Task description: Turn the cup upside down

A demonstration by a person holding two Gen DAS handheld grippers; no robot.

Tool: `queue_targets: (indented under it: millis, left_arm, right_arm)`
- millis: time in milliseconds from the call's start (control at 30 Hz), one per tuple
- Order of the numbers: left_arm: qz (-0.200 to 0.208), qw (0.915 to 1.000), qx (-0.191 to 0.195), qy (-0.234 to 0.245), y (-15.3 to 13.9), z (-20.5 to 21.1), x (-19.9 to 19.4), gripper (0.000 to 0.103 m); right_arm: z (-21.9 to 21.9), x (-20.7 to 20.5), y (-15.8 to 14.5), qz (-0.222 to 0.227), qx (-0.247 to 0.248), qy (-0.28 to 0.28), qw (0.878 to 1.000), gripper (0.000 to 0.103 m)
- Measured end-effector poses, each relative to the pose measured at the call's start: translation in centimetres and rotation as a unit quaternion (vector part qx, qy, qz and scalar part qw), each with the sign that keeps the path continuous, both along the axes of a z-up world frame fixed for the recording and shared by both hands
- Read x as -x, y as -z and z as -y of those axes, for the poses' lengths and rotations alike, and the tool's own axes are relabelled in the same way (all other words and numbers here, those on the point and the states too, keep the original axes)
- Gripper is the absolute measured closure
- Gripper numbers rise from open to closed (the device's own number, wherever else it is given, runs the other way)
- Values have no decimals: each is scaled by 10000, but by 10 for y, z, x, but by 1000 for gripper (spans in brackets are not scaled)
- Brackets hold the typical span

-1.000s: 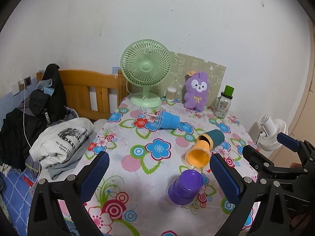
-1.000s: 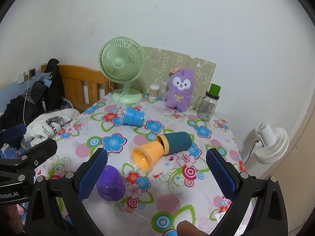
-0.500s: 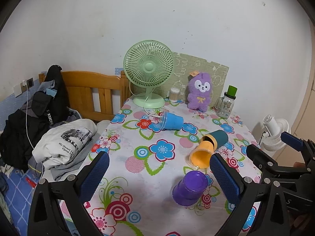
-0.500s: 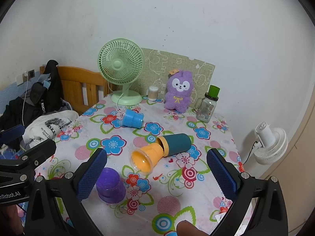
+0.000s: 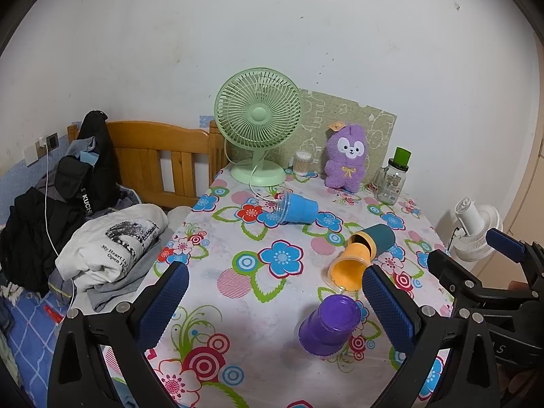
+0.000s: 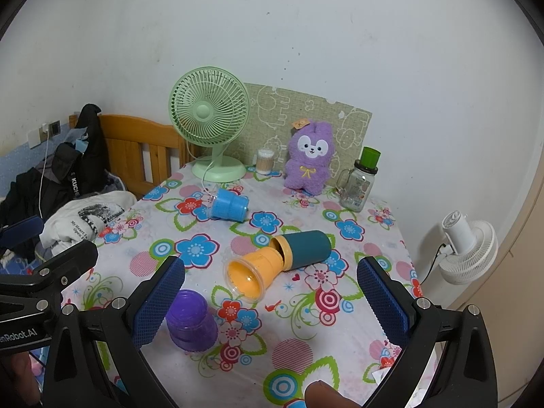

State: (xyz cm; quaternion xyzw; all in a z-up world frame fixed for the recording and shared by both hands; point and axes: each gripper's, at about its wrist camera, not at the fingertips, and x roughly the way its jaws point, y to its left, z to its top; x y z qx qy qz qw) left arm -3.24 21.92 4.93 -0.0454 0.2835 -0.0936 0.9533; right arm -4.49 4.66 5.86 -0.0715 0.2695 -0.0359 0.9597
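Note:
A purple cup [image 5: 329, 327] stands upside down near the table's front; it also shows in the right wrist view [image 6: 191, 320]. An orange cup [image 5: 350, 268] [image 6: 253, 273] lies on its side, mouth toward me, touching a teal cup [image 5: 377, 239] [image 6: 304, 250] that also lies on its side. A blue cup [image 5: 299, 208] [image 6: 228, 204] lies on its side farther back. My left gripper [image 5: 272, 301] is open and empty above the front of the table. My right gripper [image 6: 270, 301] is open and empty, held back from the cups.
A green fan [image 5: 258, 125], a purple plush toy [image 5: 346, 158], a jar of cotton swabs [image 5: 302, 163] and a green-capped bottle [image 5: 394, 178] stand along the table's back edge. Clothes [image 5: 108, 244] lie on a bed at the left. A white fan [image 5: 474, 234] stands at the right.
Both grippers have drawn back and risen a little, so the table and cups sit farther away. The cups have not moved.

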Motion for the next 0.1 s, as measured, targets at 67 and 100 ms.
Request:
queue_targets:
  millis: [67, 100]
  left_arm:
    - [1, 10000, -1, -9, 0, 0, 0, 0]
    - [3, 10000, -2, -3, 0, 0, 0, 0]
  right_arm:
    - [0, 0, 0, 4, 0, 3, 10000, 1]
    - [0, 0, 0, 5, 1, 0, 10000, 1]
